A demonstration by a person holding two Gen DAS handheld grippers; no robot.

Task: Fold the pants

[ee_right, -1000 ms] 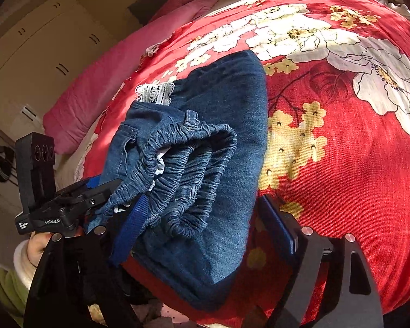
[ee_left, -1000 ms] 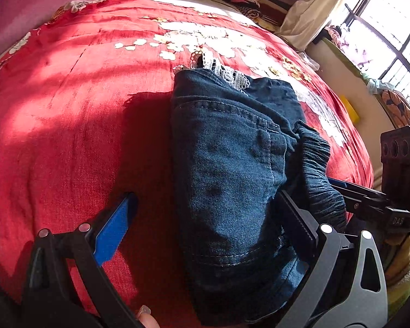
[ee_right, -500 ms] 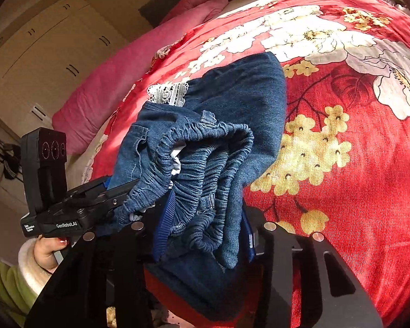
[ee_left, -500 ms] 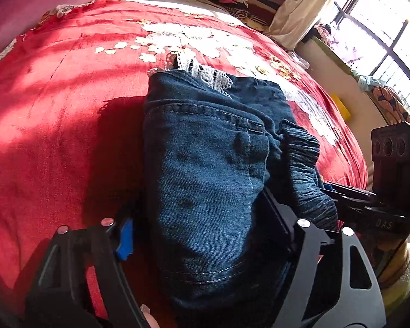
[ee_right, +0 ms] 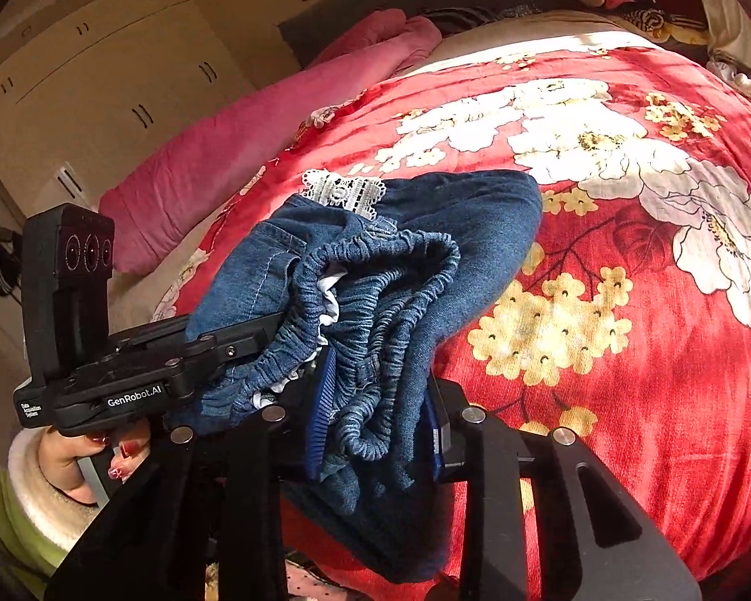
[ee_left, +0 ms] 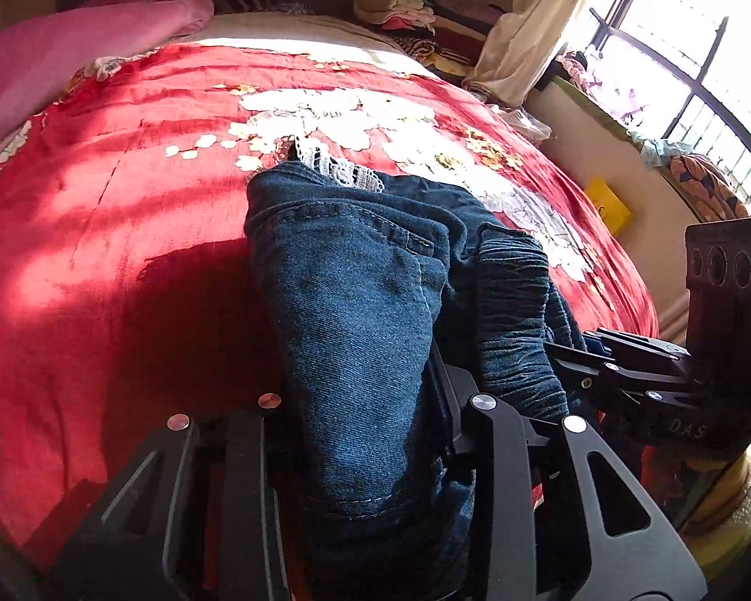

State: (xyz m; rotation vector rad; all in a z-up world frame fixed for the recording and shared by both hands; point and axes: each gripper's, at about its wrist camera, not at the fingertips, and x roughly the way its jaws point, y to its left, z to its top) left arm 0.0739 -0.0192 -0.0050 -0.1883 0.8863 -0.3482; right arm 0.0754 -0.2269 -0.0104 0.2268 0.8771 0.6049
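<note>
Dark blue denim pants [ee_left: 350, 275] lie folded on a red floral bedspread [ee_left: 100, 250], with a white lace trim [ee_left: 340, 170] at their far end. My left gripper [ee_left: 358, 385] has its jaws closing on the near folded edge, and the denim is squeezed between its fingers. My right gripper [ee_right: 378, 400] has its jaws closing too, its blue pads pressing the bunched elastic waistband [ee_right: 375, 300]. Each gripper shows in the other's view: the right gripper [ee_left: 626, 375] at the pants' right side, the left gripper [ee_right: 235, 345] at their left. The near edge of the pants [ee_right: 475, 230] is raised off the bed.
A pink blanket [ee_right: 255, 135] lies along the bed's far left, with a cream wardrobe [ee_right: 100, 75] behind it. Stacked clothes [ee_left: 400, 5], a curtain and a window [ee_left: 701, 50] are at the far right. A yellow box [ee_left: 608, 205] sits beside the bed. A person's hand [ee_right: 75, 456] holds the left gripper.
Both grippers' jaws have come in from wide apart until they pinch the pants. The near edge of the pants has lifted a little with them.
</note>
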